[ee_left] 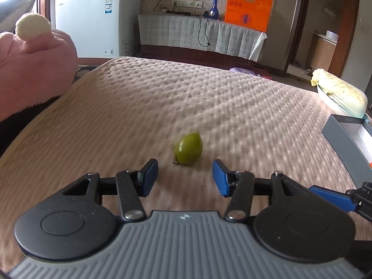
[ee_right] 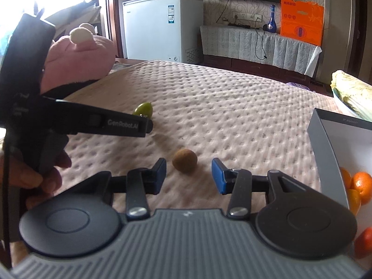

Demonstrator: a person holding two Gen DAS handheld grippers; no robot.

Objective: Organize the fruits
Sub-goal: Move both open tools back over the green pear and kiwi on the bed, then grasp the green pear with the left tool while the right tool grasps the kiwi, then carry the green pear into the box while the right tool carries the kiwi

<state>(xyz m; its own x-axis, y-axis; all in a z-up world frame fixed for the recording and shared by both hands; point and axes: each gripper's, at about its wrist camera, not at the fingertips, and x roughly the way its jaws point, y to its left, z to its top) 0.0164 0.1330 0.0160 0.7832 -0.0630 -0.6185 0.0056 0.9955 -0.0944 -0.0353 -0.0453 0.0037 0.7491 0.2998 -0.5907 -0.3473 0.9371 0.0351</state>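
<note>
A small green fruit [ee_left: 187,148] lies on the beige quilted bed, just ahead of my open, empty left gripper [ee_left: 185,177]; it also shows in the right wrist view [ee_right: 143,108], partly behind the left gripper's body [ee_right: 97,123]. A small round brown fruit [ee_right: 184,161] lies on the bed just ahead of my open, empty right gripper [ee_right: 188,176], between the lines of its fingers. A grey box [ee_right: 325,148] with a white inside stands at the right and holds several oranges [ee_right: 361,186]. Its corner shows in the left wrist view [ee_left: 341,130].
A pink plush toy [ee_left: 30,65] lies at the bed's left side. A white dish with a cabbage [ee_left: 341,95] sits at the far right of the bed. Beyond the bed stand a white freezer [ee_left: 93,21] and a covered sideboard [ee_left: 200,34].
</note>
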